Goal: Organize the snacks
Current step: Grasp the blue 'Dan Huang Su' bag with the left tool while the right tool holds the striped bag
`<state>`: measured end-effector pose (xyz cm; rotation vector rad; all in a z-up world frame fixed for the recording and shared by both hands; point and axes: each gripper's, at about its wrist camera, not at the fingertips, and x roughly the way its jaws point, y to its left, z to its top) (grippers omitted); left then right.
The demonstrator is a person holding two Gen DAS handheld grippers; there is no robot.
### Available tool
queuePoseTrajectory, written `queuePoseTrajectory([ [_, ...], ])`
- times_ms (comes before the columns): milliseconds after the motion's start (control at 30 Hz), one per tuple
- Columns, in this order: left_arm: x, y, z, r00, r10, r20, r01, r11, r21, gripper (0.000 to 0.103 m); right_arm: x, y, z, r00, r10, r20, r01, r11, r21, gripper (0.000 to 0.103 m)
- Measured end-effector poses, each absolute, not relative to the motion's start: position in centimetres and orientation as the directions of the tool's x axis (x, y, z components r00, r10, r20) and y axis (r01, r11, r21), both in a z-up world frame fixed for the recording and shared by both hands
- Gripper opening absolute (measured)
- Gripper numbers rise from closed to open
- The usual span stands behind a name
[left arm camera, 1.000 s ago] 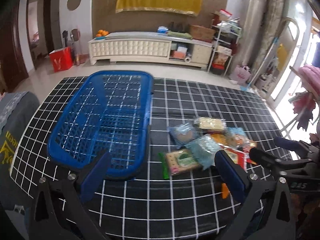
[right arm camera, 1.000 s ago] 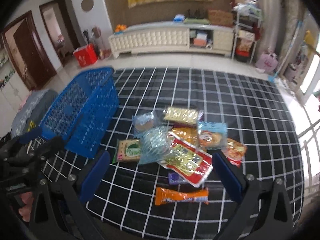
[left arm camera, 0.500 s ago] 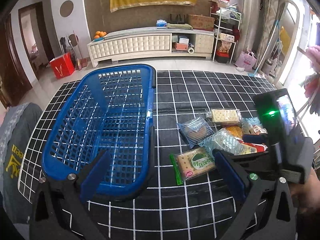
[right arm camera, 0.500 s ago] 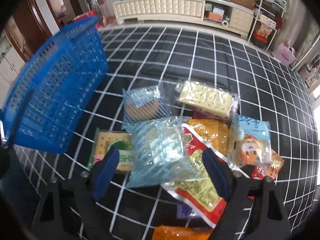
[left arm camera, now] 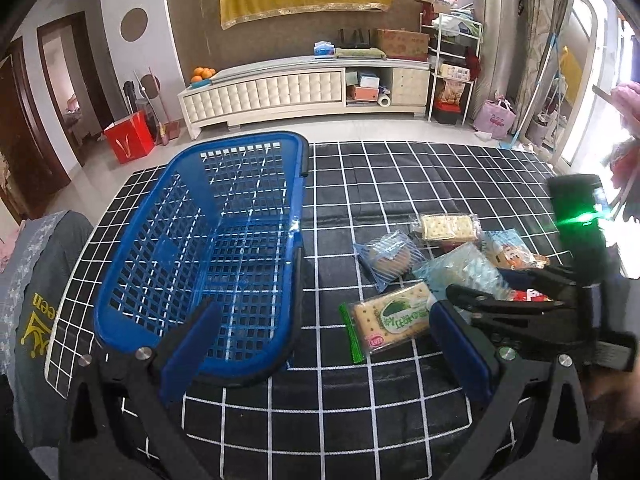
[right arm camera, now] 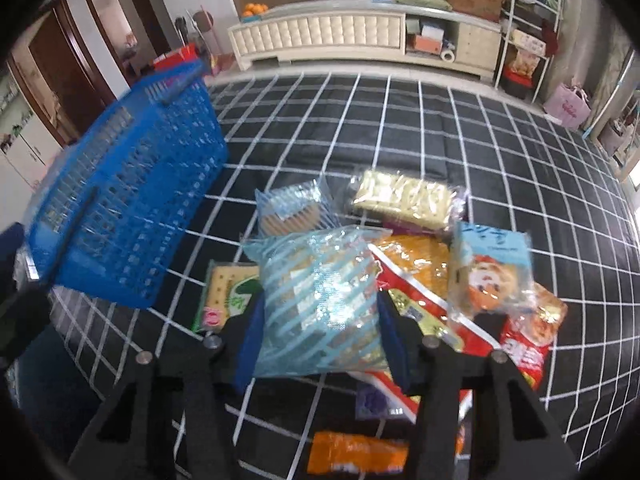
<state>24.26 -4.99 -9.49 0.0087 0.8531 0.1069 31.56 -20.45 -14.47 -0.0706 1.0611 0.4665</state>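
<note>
Your right gripper (right arm camera: 320, 324) sits over the blue striped pack (right arm camera: 320, 300), which lies on top of the snack pile (right arm camera: 400, 280) on the checked cloth (right arm camera: 440, 128). Its jaws have just been closing, and the pack is now between them, a finger (right arm camera: 394, 340) at each side edge. From the right wrist view I cannot tell for sure that the pads press yet, so treat it as not gripped.

Close fully before you lift. The wrapper is slick and puffy, so let the pads sink in past the crinkled edge and bite the firm contents, not just film. Lift straight up at first: the red packet (right arm camera: 424, 308) lies partly under the pack at its 4 o'clock, and the green cracker pack (right arm camera: 224, 292) pokes out at its 8 o'clock; a sideways drag could pull either along.

The basket (left arm camera: 224, 240) stands at 9 to 10 o'clock of the pile, empty as far as I can see. Clear its near wall before you let go, and release low.

Your left gripper (left arm camera: 320, 348) hangs wide open over the basket's near corner, holding nothing. Keep it out of the crossing path, or use it to steady the rim.
</note>
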Motion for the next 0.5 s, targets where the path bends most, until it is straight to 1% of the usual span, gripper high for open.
queuePoseTrajectory([
  [267, 23.2, -8.1, -8.7, 0.664, 0.074, -0.744, -0.045, 0.997, 0.059, 0.103, 28.7, -23.9, -10.9, 0.464, 0.382, -0.799, -0.388, 0.899, 0.204, 0.058],
  [500, 23.2, -11.6, -8.0, 0.664, -0.006, -0.747, 0.023, 1.0, 0.012, 0.103, 27.4, -27.6, -9.7, 0.509, 0.379, -0.773, -0.34, 0.913, 0.224, 0.058],
])
